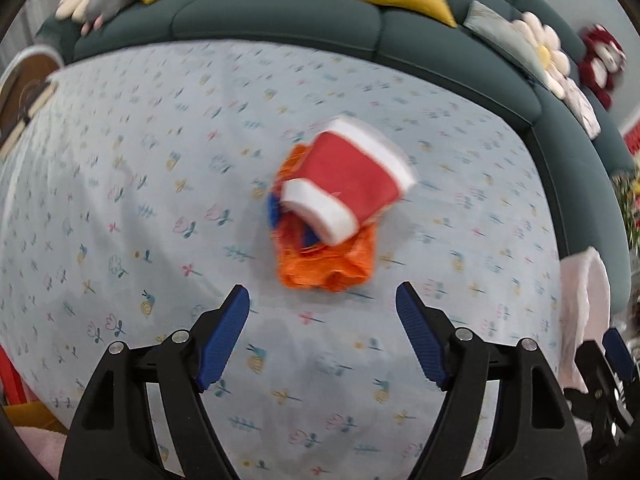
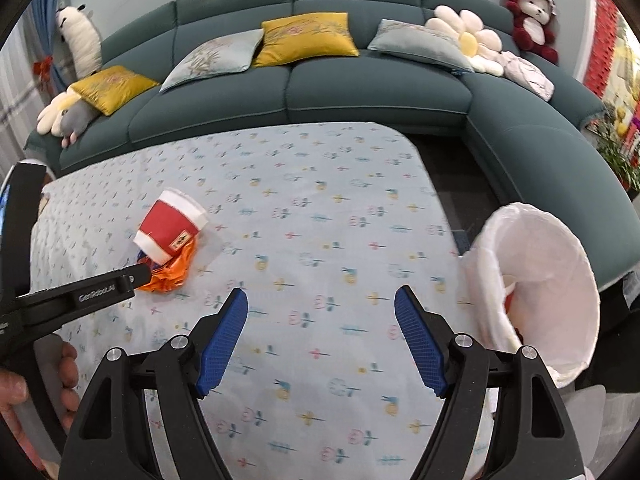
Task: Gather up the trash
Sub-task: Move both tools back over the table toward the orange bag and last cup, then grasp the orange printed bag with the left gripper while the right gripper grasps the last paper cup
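A red and white paper cup [image 1: 344,180] lies on its side on top of a crumpled orange wrapper [image 1: 328,268] on the flowered tablecloth. My left gripper [image 1: 322,312] is open and empty, just short of the wrapper. In the right wrist view the cup [image 2: 170,230] and wrapper [image 2: 172,274] lie at the left, with the left gripper's arm [image 2: 80,298] reaching to them. My right gripper [image 2: 320,312] is open and empty over the table's middle. A bin lined with a white bag [image 2: 536,292] stands at the table's right edge.
A teal corner sofa [image 2: 360,92] with cushions and plush toys wraps round the far and right sides of the table [image 2: 340,208]. The white bag [image 1: 580,312] also shows at the right of the left wrist view. A hand [image 2: 40,384] holds the left gripper.
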`<state>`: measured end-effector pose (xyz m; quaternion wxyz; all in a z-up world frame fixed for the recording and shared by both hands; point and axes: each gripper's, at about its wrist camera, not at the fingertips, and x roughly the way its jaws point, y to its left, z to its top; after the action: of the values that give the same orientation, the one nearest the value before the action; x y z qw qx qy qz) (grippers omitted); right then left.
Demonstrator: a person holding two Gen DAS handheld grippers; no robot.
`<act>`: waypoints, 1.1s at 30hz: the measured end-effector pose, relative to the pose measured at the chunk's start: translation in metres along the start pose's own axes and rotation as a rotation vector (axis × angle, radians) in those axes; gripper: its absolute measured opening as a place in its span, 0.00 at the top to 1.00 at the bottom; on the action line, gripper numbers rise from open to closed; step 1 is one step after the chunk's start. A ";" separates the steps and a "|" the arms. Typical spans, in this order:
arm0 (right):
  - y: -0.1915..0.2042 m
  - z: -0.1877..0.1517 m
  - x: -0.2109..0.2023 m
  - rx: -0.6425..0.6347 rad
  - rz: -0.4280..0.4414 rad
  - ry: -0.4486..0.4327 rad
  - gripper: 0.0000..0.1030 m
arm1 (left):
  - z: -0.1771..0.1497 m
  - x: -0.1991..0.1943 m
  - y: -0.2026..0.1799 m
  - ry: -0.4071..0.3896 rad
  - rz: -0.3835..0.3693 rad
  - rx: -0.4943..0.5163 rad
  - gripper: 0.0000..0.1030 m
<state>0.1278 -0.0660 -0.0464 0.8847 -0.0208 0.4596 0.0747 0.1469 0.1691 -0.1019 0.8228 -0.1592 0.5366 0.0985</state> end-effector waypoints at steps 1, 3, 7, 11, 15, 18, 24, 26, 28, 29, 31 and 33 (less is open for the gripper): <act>0.004 0.000 0.003 -0.004 0.003 0.004 0.30 | 0.002 0.003 0.005 0.007 -0.004 -0.015 0.31; 0.011 0.001 0.009 -0.009 0.012 0.013 0.30 | 0.005 0.011 0.016 0.020 -0.016 -0.051 0.34; 0.024 0.004 0.021 -0.027 0.018 0.028 0.30 | 0.008 0.023 0.025 0.040 -0.048 -0.090 0.42; 0.033 0.009 0.028 -0.041 0.020 0.032 0.30 | 0.011 0.034 0.029 0.056 -0.093 -0.097 0.64; 0.035 0.011 0.035 -0.038 0.019 0.039 0.30 | 0.014 0.040 0.021 0.057 -0.112 -0.052 0.88; 0.031 0.011 0.038 -0.033 0.017 0.046 0.30 | 0.014 0.039 0.014 0.041 -0.124 -0.024 0.90; 0.022 0.011 0.042 -0.011 0.018 0.052 0.30 | 0.007 0.027 -0.020 0.013 -0.163 0.083 0.90; 0.020 0.011 0.043 -0.002 0.025 0.053 0.31 | 0.000 0.022 -0.035 0.012 -0.175 0.132 0.90; 0.016 0.009 0.044 0.006 0.035 0.057 0.34 | -0.005 0.020 -0.046 0.013 -0.182 0.164 0.90; 0.015 0.008 0.045 0.008 0.043 0.065 0.37 | -0.007 0.019 -0.051 0.018 -0.191 0.174 0.90; 0.011 0.006 0.048 0.013 0.058 0.077 0.44 | -0.012 0.019 -0.059 0.028 -0.203 0.192 0.90; 0.009 0.005 0.051 0.019 0.076 0.092 0.50 | -0.015 0.018 -0.064 0.033 -0.208 0.203 0.90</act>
<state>0.1589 -0.0512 -0.0847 0.8593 0.0017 0.5010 0.1030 0.1630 0.1035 -0.1144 0.8316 -0.1314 0.5378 -0.0444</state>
